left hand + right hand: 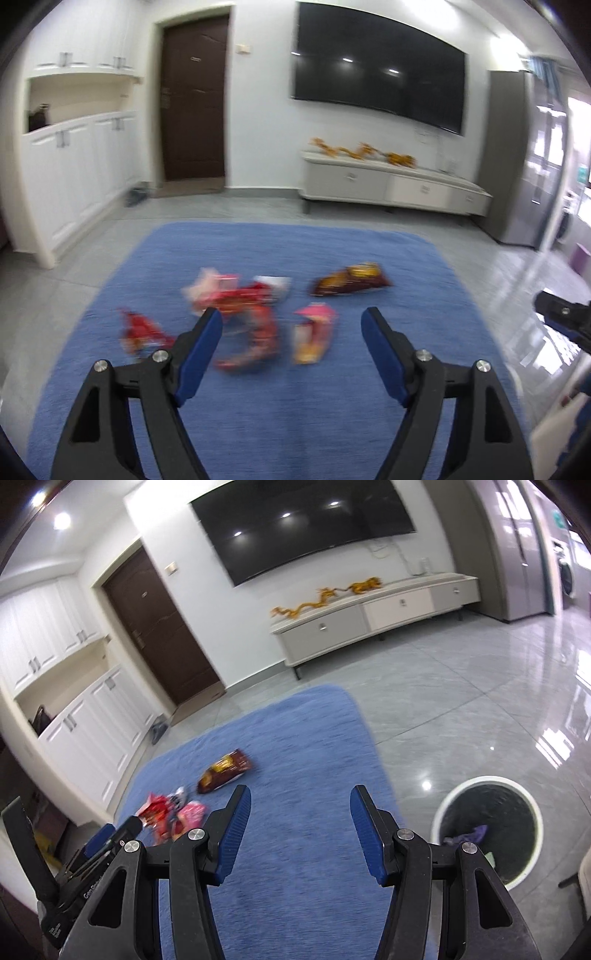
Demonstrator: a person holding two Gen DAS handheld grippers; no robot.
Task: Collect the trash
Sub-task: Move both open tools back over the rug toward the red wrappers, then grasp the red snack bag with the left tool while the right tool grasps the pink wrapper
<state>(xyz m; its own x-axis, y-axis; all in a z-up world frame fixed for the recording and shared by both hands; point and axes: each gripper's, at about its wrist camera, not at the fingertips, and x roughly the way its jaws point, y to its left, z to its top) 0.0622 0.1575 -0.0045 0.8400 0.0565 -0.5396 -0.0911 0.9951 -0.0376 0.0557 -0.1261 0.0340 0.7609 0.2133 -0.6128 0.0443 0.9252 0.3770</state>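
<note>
Plainly the left gripper (293,325), jaws spread wide and empty, is nearer the wrappers (255,325) lying just beyond its tips.

The red wrappers (251,328) on the blue rug (295,424) smear with motion blur — print unreadable, perhaps three or four pieces. The white bin (443,812) is partly hidden behind the right gripper (299,805) — its contents unclear.
</note>
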